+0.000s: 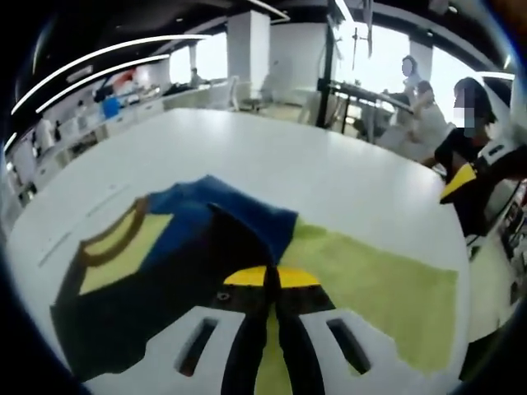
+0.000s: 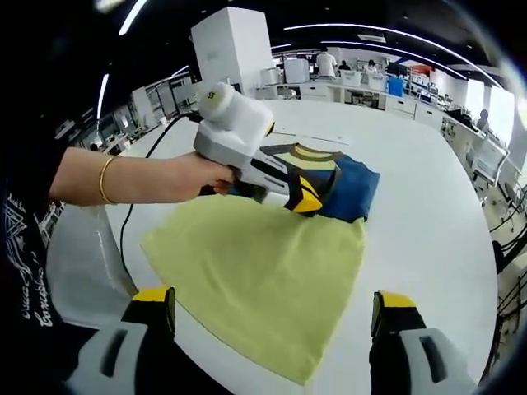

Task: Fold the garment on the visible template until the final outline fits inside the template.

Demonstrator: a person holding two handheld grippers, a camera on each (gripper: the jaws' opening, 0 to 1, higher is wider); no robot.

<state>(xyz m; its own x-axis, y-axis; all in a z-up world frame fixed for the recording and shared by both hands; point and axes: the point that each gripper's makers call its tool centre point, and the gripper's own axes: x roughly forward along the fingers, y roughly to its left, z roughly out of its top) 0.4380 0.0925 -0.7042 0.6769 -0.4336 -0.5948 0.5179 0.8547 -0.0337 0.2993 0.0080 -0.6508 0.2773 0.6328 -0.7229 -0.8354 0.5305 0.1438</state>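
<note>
A: What's on the table [image 2: 428,206]?

B: A white, smooth, broad top. A soft yellow-green cloth [image 2: 263,271] lies flat on it, roughly rectangular with a slightly rumpled edge. At its far end sits the garment [image 2: 346,188]: a blue and dark knit piece with a yellow panel and a brown ribbed neckband, already folded over into a compact shape.

A: And the left gripper [image 1: 272,278]?

B: In the left gripper view its white jaws with yellow tips meet tip to tip, and dark fabric runs between them, so it is pinching the garment. A blue flap [image 1: 247,216] is pulled up into a peak just past the tips.

A: Does the right gripper view add anything?

B: Yes. It shows the left gripper from outside: a white and grey body with a yellow and black nose pressed onto the garment, held by a hand [image 2: 198,177] with a gold bangle on the wrist. The forearm comes in level from the left, and a black cable trails off behind it across the table.

A: And the right gripper [image 2: 276,317]?

B: Its two yellow-tipped jaws stand wide apart at the bottom of its own view, holding nothing, hovering over the cloth's near end.

A: Anything the left gripper view has alone?

B: People seated at the table's far side, by bright windows.
</note>
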